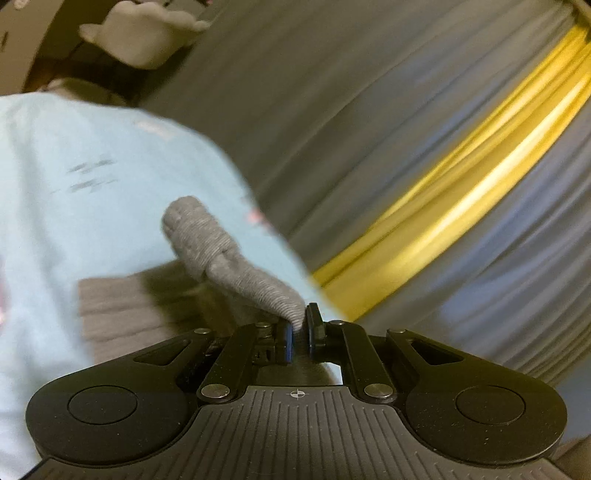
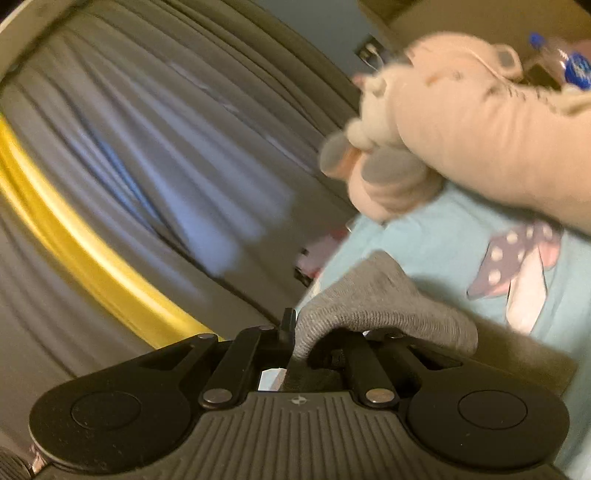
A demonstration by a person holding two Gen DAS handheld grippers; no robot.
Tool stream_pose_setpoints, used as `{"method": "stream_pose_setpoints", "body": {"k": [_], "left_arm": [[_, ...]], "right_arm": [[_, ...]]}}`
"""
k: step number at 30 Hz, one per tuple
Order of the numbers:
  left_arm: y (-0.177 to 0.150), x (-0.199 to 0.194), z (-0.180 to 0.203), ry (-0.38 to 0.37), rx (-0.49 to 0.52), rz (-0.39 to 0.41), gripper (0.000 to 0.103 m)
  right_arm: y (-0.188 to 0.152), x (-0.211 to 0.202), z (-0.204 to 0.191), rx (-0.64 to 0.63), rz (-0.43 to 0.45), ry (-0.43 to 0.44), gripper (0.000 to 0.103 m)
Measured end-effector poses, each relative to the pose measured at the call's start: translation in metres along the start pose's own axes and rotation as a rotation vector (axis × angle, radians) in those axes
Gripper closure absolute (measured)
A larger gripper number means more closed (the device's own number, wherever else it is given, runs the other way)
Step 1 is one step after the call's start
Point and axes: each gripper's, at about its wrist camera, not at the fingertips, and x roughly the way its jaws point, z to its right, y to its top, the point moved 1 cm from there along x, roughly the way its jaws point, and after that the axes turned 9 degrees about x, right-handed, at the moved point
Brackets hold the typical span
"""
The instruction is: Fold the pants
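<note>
The pants are grey ribbed knit. In the left wrist view my left gripper (image 1: 300,332) is shut on a fold of the pants (image 1: 236,269), which rises from the jaws and drapes left over a light blue sheet (image 1: 92,221). In the right wrist view my right gripper (image 2: 301,334) is shut on another edge of the pants (image 2: 373,299), which bunches over the right finger and hides it. Both views are blurred.
Grey curtains (image 1: 369,110) with a yellow stripe (image 1: 461,206) hang behind. A beige plush toy (image 2: 461,129) lies on the blue sheet (image 2: 443,251) at the upper right; a white plush shape (image 1: 140,33) sits at the far upper left.
</note>
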Motion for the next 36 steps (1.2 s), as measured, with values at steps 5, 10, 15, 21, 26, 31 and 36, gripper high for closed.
{"method": "stream_pose_setpoints", "body": {"k": [5,10,15,21,26,31,36], "left_arm": [[-0.061,0.022,-0.067,0.211,-0.127,-0.242,0.084],[-0.059,0.013,-0.077,0.167,-0.256,-0.186,0.057],[-0.035,-0.007,-0.039,0.251,-0.108,-0.118,0.039],[-0.034,-0.019,0.008,0.251,0.111,-0.118,0.034],[-0.056,-0.004,0.033,0.291,0.259,-0.196,0.031],[-0.085,0.000,0.066,0.257,0.458,-0.272,0.030],[-0.116,0.020,0.110,0.160,0.578,-0.352,0.023]], "right_arm": [[-0.030,0.026,0.075,-0.017,-0.206,-0.419,0.087],[-0.024,0.008,0.088,0.110,-0.146,-0.366,0.085],[-0.028,0.007,0.074,0.041,-0.131,-0.342,0.085],[-0.041,0.017,0.063,-0.110,-0.100,-0.479,0.097],[-0.037,0.009,0.051,-0.161,-0.017,-0.637,0.086],[-0.037,-0.012,0.023,-0.241,0.090,-0.597,0.083],[-0.043,-0.012,0.000,-0.249,0.062,-0.476,0.083]]}}
